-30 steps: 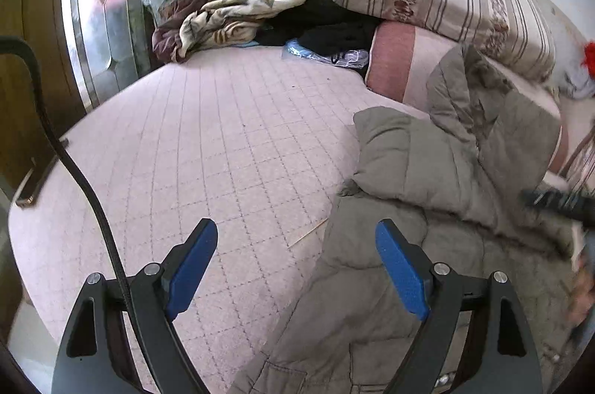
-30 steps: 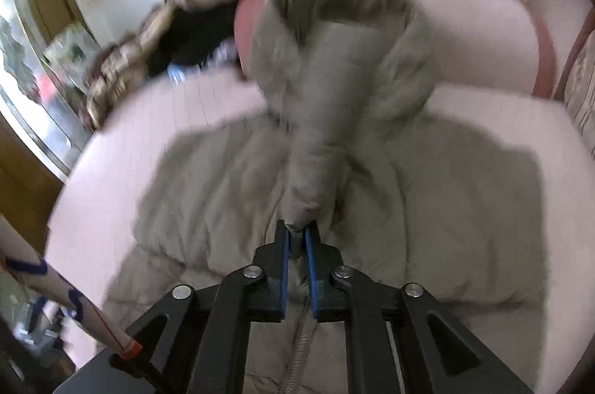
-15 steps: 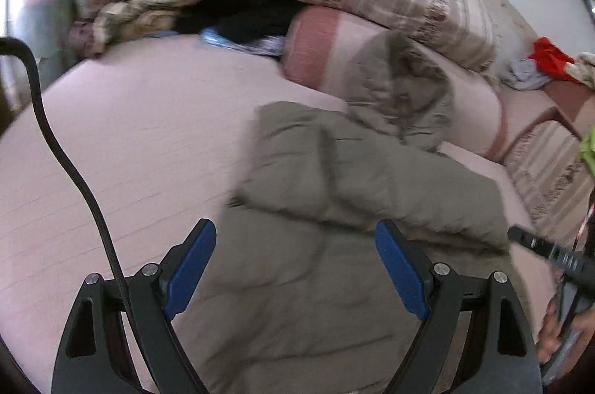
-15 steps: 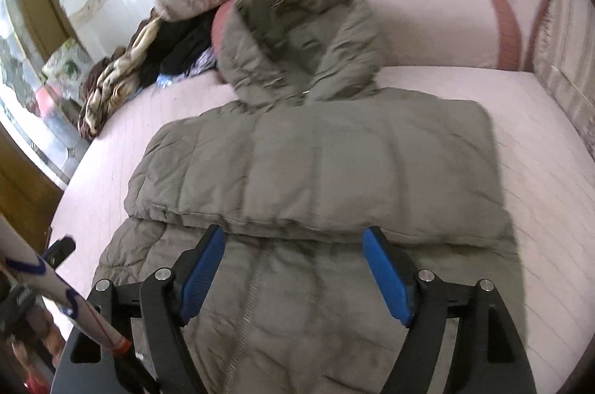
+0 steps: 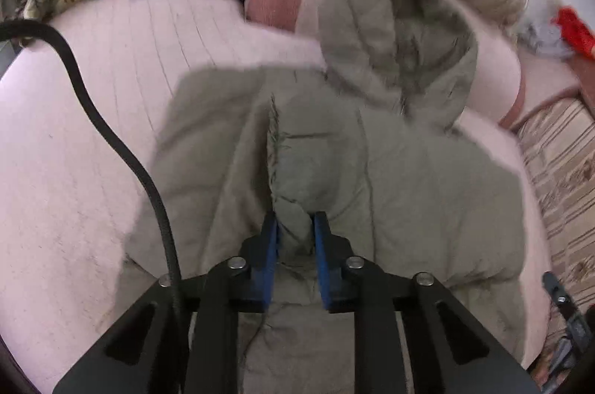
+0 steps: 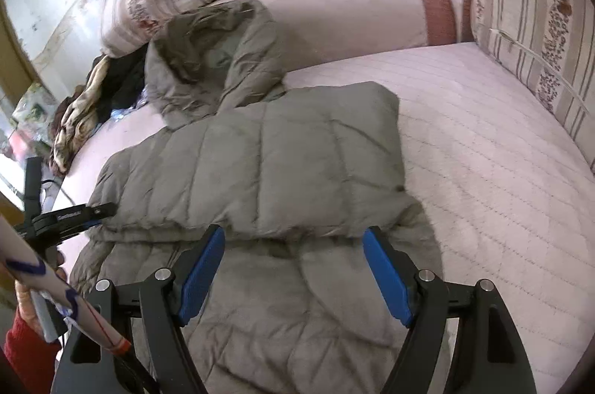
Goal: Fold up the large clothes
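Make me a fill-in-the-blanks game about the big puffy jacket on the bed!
1. The left gripper has its jaws shut on a fold of the ____.
2. The right gripper has its jaws ____ above the jacket.
3. The jacket's hood leans against a ____ bolster.
4. The pads on the jaws are ____ in colour.

Missing words: jacket; open; pink; blue
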A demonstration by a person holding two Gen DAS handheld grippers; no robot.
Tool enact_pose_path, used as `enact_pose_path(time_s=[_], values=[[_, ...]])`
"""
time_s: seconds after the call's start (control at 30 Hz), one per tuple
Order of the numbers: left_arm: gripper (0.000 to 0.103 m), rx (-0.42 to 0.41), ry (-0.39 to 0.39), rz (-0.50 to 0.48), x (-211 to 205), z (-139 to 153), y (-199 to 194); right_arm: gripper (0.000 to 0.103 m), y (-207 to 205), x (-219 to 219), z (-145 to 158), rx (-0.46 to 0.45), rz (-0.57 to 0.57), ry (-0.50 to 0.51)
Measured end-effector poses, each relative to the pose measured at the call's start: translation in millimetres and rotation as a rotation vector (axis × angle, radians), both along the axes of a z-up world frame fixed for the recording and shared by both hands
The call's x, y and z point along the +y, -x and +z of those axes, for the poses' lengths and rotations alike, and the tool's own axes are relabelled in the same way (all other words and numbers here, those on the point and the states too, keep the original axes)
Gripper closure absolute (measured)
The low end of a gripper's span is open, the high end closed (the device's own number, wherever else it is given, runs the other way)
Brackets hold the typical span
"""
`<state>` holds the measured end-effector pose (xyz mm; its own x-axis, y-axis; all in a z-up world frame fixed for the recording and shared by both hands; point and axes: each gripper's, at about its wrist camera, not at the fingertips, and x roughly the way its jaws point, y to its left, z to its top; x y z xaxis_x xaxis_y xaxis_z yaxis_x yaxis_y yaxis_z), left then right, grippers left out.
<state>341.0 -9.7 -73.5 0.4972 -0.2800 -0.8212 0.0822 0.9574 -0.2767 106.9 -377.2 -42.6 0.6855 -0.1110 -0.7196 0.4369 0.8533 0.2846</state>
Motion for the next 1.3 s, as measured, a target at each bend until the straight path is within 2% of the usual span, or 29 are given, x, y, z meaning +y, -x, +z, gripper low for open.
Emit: enact_pose_path(time_s=[0.1, 0.23, 0.37, 0.47, 0.53, 0.67, 0.73, 0.83, 1.03, 1.1, 1.2, 1.3], values=[[0.088, -0.029, 0.023, 0.062, 25, 9, 0, 0.022, -13, -4, 4, -0.009, 0.008, 0.017], [0.087, 0.033, -0.012, 0.081, 30, -20, -15, 0.021, -52, -1, -12, 0.049, 0.033, 0.050], [0.084, 0.017, -0.008, 0.100, 28, -36, -13, 0.020, -88, 3, -38, 0.119, 0.039, 0.074], [0.079, -0.011, -0.050, 0.098, 23, -38, -12, 0.012, -102, 1, -56, 0.150, 0.015, 0.072], [0.072, -0.029, -0.107, 0.093, 18, -33, -11, 0.008, -107, 0, -61, 0.166, 0.001, 0.089], [0.067, -0.044, -0.173, 0.096, 19, -13, 1, 0.007, -107, -1, -49, 0.191, 0.003, 0.109], [0.062, -0.070, -0.197, 0.099, 28, 2, 19, 0.007, -90, -2, -33, 0.154, -0.007, 0.081], [0.060, -0.110, -0.269, 0.098, 37, 24, 56, 0.007, -57, 2, -12, 0.116, -0.007, 0.058], [0.055, -0.109, -0.313, 0.052, 22, 73, 144, 0.007, 9, 27, 12, 0.113, 0.030, 0.135], [0.054, -0.112, -0.312, -0.013, 2, 94, 177, 0.007, 28, 29, 16, 0.111, 0.018, 0.132], [0.052, -0.134, -0.317, -0.191, -42, 138, 246, 0.007, 55, 30, 19, 0.107, -0.004, 0.123], [0.049, -0.143, -0.260, -0.351, -71, 178, 306, 0.007, 78, 29, 14, 0.132, -0.034, 0.125]])
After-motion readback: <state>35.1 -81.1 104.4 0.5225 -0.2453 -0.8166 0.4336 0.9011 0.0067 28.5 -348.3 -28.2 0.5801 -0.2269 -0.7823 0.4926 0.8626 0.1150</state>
